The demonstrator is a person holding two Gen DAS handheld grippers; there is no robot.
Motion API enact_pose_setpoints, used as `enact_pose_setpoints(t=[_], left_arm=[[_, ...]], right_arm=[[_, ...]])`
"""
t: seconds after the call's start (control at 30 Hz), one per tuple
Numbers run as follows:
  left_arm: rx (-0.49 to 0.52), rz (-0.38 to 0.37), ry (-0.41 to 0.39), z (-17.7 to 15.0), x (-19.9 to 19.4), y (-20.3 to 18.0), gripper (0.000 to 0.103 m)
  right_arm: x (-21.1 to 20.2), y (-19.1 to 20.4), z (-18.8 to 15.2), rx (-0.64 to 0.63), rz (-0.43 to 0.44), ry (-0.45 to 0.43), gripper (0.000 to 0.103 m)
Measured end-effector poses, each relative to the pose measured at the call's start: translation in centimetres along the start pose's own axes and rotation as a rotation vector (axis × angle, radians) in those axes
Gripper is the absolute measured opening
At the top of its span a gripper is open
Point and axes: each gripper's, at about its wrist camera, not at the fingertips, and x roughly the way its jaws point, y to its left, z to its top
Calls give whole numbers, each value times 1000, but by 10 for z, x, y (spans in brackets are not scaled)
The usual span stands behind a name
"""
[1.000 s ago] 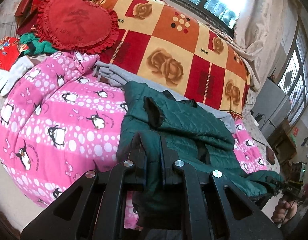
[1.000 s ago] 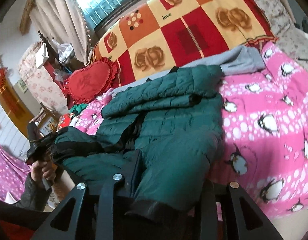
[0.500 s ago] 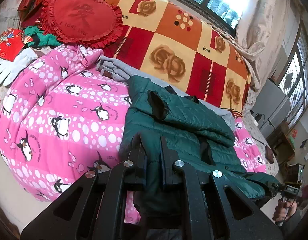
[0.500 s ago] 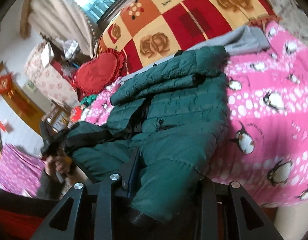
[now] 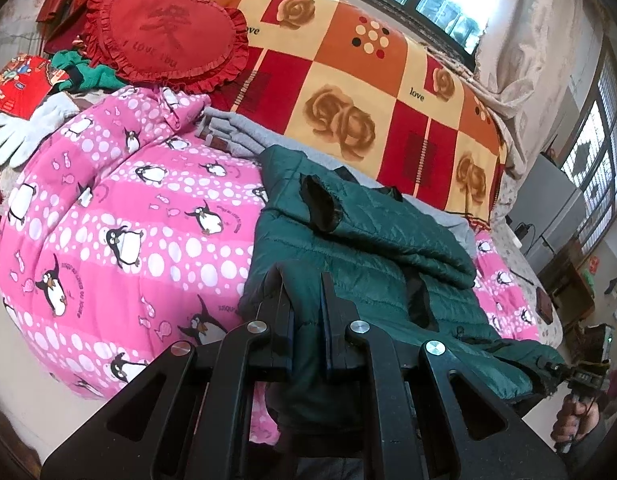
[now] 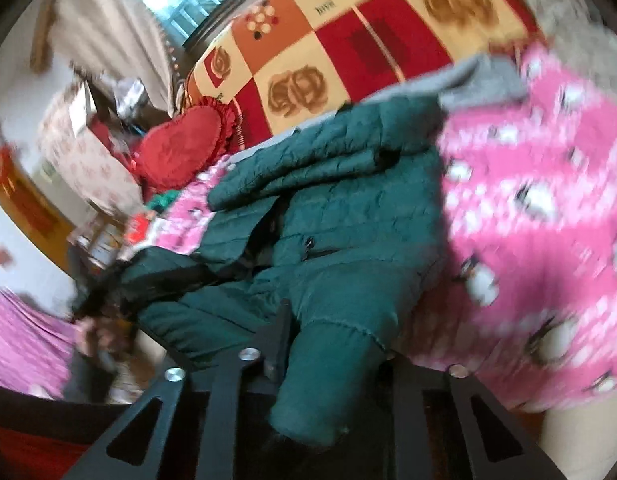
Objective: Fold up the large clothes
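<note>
Green quilted jacket point(image 5: 372, 248) lies on penguin quilt point(image 5: 120, 216) | left gripper point(image 5: 304, 300) and right gripper point(image 6: 328, 344) both clamped on hem | lift evenly, keep hem taut, fold toward collar

Motion blur smears the right wrist view, leaving the penguin quilt point(image 6: 540, 216) soft and the hand point(image 6: 96, 332) at its left indistinct. The green jacket's point(image 6: 340, 216) hem hides the right gripper's point(image 6: 328, 344) far finger. The left wrist view crops another hand point(image 5: 576, 420) at its lower right edge.

Opposed close views, shared jacket point(image 5: 388, 248)
</note>
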Motion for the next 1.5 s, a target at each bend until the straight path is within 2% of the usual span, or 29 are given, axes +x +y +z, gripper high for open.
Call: enact_pose_setpoints(t=[0.13, 0.2, 0.47, 0.63, 0.87, 1.0, 1.13, 1.23, 1.33, 1.4, 1.5], left_arm=[[7, -11, -52, 7, -8, -5, 9], [7, -14, -83, 18, -11, -7, 9], [43, -16, -194, 70, -11, -20, 9], [82, -10, -234, 103, -3, -32, 9], [80, 93, -157, 152, 81, -31, 9], [61, 190, -49, 165, 154, -17, 9], [-3, 260, 90, 161, 225, 5, 9], [1, 285, 117, 155, 255, 7, 10], [38, 298, 125, 151, 277, 4, 11], [48, 293, 130, 150, 290, 4, 12], [3, 255, 133, 154, 295, 10, 14]], right_arm=[[-8, 27, 11, -161, -208, -132, 15], [-8, 34, 19, -209, -244, -188, 15], [-18, 34, 71, -175, -207, -354, 15], [-8, 39, 112, -189, -211, -402, 15], [62, -2, 198, -127, -207, -367, 15], [130, -37, 240, -69, -234, -271, 15], [186, -72, 250, 32, -264, -184, 15], [221, -98, 247, 88, -289, -124, 15], [237, -114, 245, 121, -279, -109, 16], [245, -125, 240, 156, -263, -92, 19], [244, -139, 237, 241, -196, -78, 23]])
